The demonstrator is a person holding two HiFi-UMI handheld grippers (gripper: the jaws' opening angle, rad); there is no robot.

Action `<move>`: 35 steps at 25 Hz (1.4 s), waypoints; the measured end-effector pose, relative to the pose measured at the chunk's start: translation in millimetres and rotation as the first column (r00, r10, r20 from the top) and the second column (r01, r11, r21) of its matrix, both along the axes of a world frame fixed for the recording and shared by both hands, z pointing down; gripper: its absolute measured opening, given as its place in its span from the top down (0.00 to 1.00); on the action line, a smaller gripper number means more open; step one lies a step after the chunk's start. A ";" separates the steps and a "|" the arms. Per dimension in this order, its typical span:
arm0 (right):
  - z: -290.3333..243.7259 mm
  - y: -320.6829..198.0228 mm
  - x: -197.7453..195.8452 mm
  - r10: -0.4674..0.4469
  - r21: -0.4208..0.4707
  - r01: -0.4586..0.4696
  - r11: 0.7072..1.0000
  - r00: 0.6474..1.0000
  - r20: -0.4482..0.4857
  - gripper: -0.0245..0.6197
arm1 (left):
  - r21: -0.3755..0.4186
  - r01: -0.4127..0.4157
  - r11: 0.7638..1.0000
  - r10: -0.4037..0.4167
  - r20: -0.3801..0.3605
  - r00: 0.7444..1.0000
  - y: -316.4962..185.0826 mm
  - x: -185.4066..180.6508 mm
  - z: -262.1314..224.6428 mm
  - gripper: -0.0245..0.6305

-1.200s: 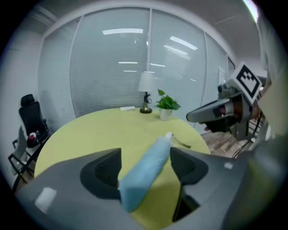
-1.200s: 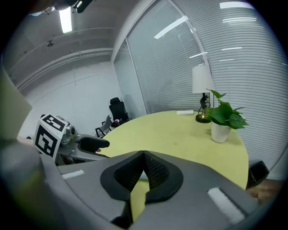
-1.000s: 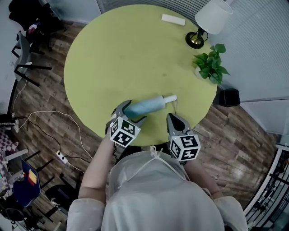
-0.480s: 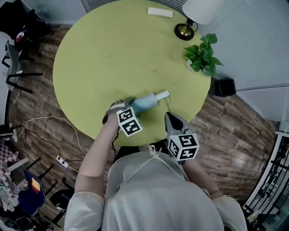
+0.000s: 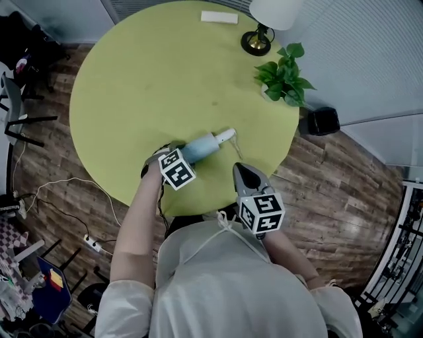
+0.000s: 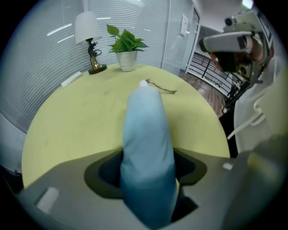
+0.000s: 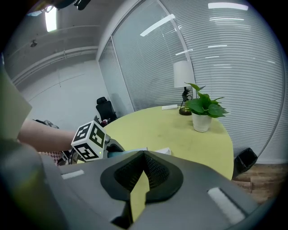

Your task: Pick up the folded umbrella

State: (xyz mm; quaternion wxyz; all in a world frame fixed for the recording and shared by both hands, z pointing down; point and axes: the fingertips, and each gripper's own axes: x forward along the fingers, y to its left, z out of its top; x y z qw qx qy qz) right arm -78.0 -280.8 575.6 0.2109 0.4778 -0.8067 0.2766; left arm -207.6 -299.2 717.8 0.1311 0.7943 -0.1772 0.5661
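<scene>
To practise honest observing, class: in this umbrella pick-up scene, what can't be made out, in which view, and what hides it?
The folded umbrella: its rear end is covered in the head view by the left gripper, whose jaws are closing round it, and cut off by the left gripper view's bottom edge.
The flat white item near the lamp: head view, too small to identify.
The lamp's shade: head view, cut by the top edge.

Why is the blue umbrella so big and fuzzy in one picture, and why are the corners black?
Left gripper view: the folded umbrella lies at a wide-angle lens, so it looms large, soft at its near end, and the lens leaves black corners. Right gripper view: same corners, window blinds bow, streaks glare on the glass wall. Head view: the folded umbrella looks small and sharp.
</scene>
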 end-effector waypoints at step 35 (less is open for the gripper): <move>-100.5 -54.6 -39.1 -0.187 0.286 0.167 0.943 0.982 0.042 0.96 | 0.336 0.650 0.682 -0.458 -0.497 0.737 -27.8 -45.1 -221.3 0.51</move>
